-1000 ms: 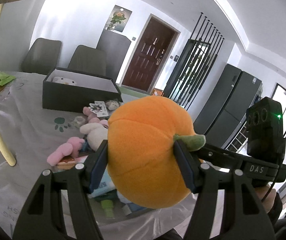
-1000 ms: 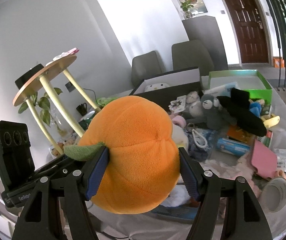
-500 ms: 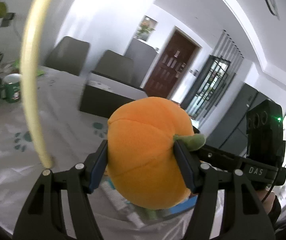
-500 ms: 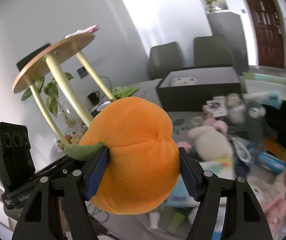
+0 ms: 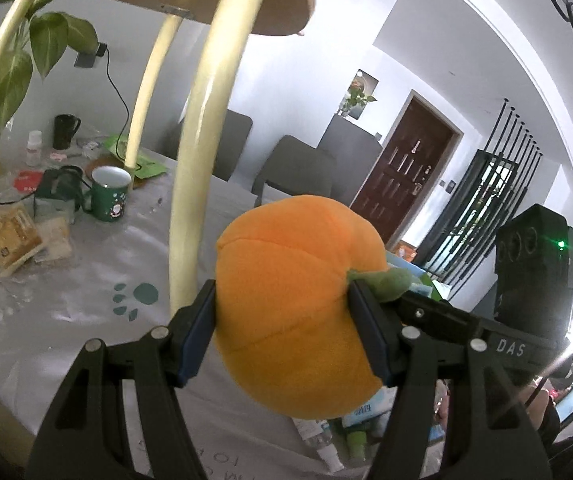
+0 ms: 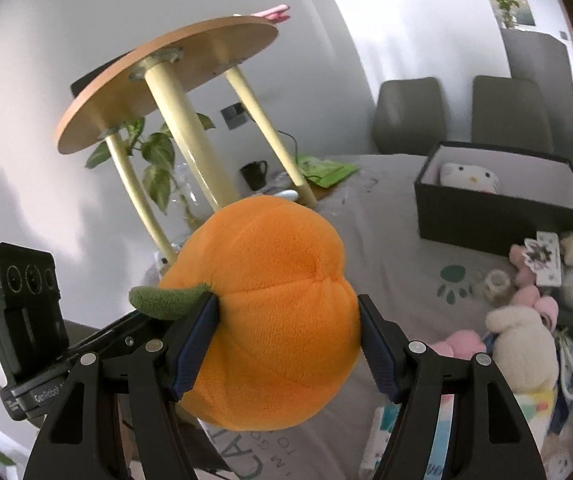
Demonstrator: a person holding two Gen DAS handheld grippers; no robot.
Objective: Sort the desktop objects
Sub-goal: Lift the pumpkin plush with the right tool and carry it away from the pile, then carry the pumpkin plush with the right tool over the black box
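Up close, left gripper [image 5: 282, 334] and right gripper [image 6: 288, 346] both clamped on one orange plush pumpkin [image 6: 270, 320], fingers [image 6: 196, 342] partly open and pressed into its sides from opposite directions, green stem [image 5: 386, 282] poking out beside a pad. Pumpkin held above the cloth-covered table [image 6: 386, 240]. Further off, pile of soft toys [image 6: 522, 336] at right, then black box [image 6: 498, 208] with a white plush inside. Beyond, round stand [image 6: 166, 80] on pale yellow legs, green mug [image 5: 110, 194] near its base.

plush orange [image 6: 266, 312] between both grippers' pads, above the table [image 6: 386, 240]
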